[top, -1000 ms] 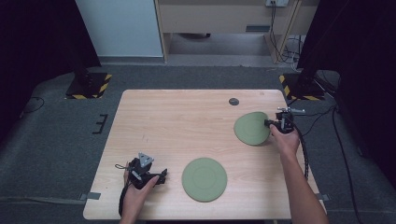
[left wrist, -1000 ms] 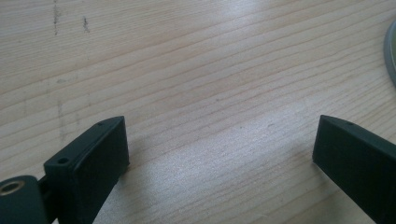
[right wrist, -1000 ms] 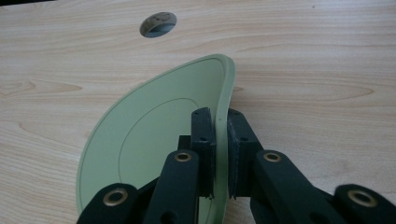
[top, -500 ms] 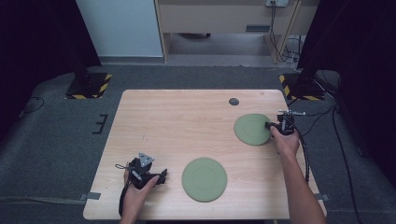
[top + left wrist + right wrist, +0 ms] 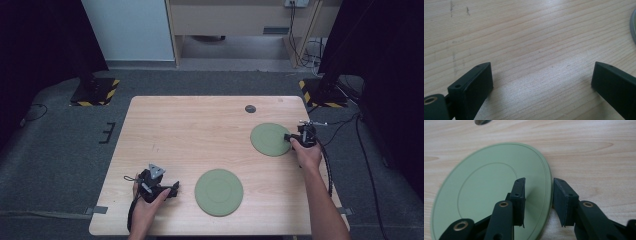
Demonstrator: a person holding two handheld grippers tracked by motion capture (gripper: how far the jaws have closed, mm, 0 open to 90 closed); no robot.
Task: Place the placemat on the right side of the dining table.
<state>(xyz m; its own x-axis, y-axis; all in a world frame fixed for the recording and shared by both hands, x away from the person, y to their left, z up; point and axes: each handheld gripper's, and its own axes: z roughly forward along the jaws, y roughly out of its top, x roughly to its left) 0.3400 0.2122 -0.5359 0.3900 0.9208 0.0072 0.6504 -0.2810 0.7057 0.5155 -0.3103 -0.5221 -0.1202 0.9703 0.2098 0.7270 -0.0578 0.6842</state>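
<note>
A green plate [image 5: 270,139] lies flat at the table's right side. My right gripper [image 5: 290,138] is at its right rim. In the right gripper view the jaws of that gripper [image 5: 539,181] straddle the plate's [image 5: 486,195] rim, one above and one just outside it. They have just been opening, and a gap shows on both sides of the rim. A second green plate [image 5: 218,192] lies near the front edge. To its left my left gripper [image 5: 175,189] rests low over bare wood, its jaws [image 5: 541,66] wide open with nothing between them.
A small dark disc [image 5: 250,108] sits on the wooden table [image 5: 190,130] toward its far edge, beyond the right plate. The near plate's rim [image 5: 633,27] shows at the right edge of the left gripper view. Cables trail off the table's right side.
The right hand has barely shifted at the plate's rim, and the plate lies in the same spot. The left hand and its gripper have not moved.
</note>
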